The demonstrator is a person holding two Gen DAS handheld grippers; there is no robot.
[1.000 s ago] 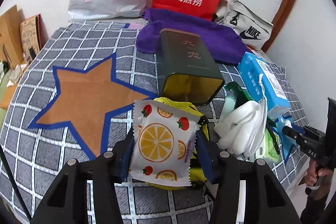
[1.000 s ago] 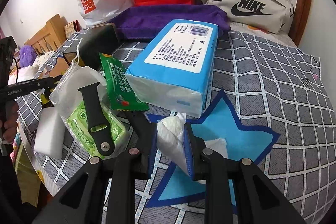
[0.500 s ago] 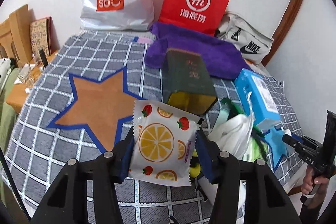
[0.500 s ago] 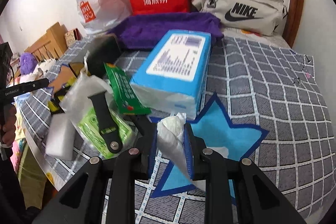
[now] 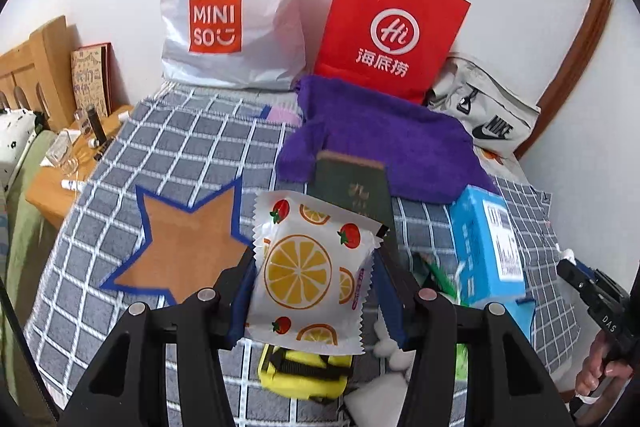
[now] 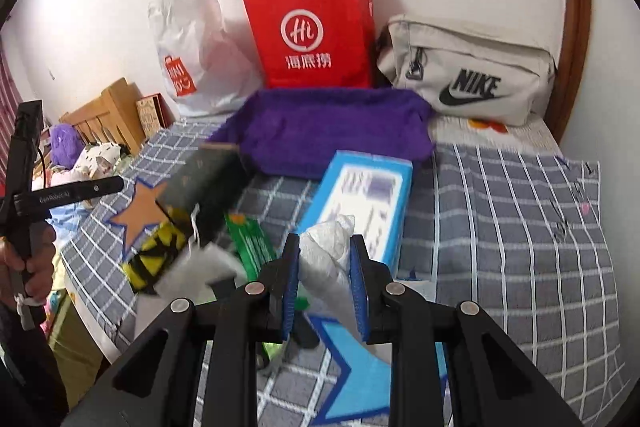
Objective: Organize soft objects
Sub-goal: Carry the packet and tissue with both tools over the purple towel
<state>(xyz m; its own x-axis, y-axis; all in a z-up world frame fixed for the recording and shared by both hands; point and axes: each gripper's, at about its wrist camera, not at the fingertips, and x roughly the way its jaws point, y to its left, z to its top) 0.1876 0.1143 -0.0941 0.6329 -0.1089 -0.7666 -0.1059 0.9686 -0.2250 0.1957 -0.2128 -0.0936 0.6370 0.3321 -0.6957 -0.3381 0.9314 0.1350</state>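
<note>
Plastic fruit-print packet [image 5: 310, 269] clamped in left tool [image 5: 314, 285], tilted downward

Left gripper [image 5: 316, 267] clamps a packet between its pads, while right gripper [image 6: 325, 267] pinches a white wad.

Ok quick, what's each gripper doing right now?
Left gripper: shut on the white fruit-print snack packet.
Right gripper: shut on the crumpled white tissue.

Dark green rectangular tin [image 5: 352, 187] lower half hidden behind the fruit-printed white plastic packet [image 5: 312, 267], blue tissue pack [image 6: 364, 203] label blurred unreadable, yellow pouch with black straps [image 6: 156, 255] smeared by motion, person's hand [image 5: 602, 375] cut off at the frame edge
</note>
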